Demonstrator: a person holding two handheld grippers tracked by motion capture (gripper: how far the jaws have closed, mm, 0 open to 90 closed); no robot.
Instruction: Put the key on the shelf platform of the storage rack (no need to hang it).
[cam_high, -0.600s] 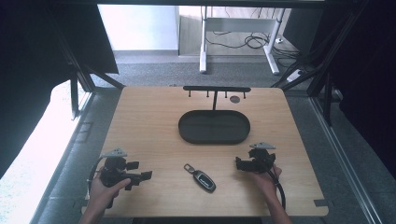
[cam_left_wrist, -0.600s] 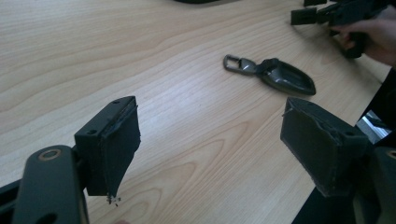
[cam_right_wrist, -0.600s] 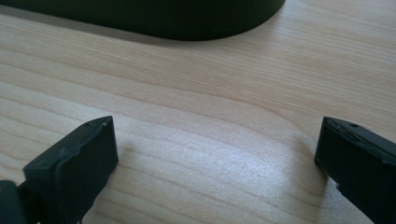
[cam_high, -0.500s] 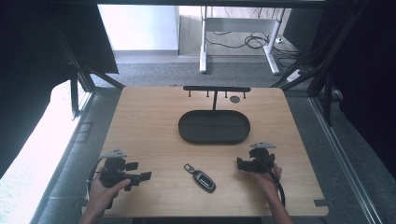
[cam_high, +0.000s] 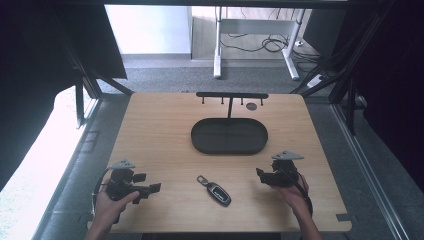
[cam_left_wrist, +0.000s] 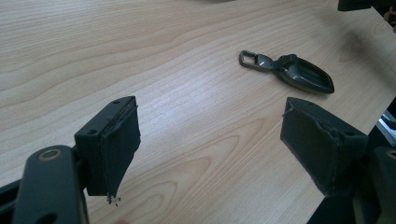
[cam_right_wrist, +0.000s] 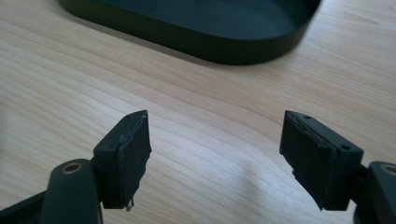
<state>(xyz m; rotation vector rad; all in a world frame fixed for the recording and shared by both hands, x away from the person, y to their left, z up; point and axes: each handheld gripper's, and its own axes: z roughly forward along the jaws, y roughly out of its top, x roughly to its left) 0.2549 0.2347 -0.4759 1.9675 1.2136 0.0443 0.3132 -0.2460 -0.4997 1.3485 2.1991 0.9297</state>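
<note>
Left gripper view shows the left gripper (cam_left_wrist: 210, 140) with its 2 jaws spread wide over bare wood, holding nothing. The key fob (cam_left_wrist: 294, 77), dark and glossy with a metal loop, lies flat beyond the jaws, well apart. The right gripper (cam_right_wrist: 215, 154) is likewise spread and empty, facing the black oval tray (cam_right_wrist: 196, 37).

near edge: bare wood around the key fob (cam_high: 215, 190), open on both sides.
centre: oval tray (cam_high: 229, 148) blocks.
far edge: hook rack (cam_high: 231, 95) stands.
</note>
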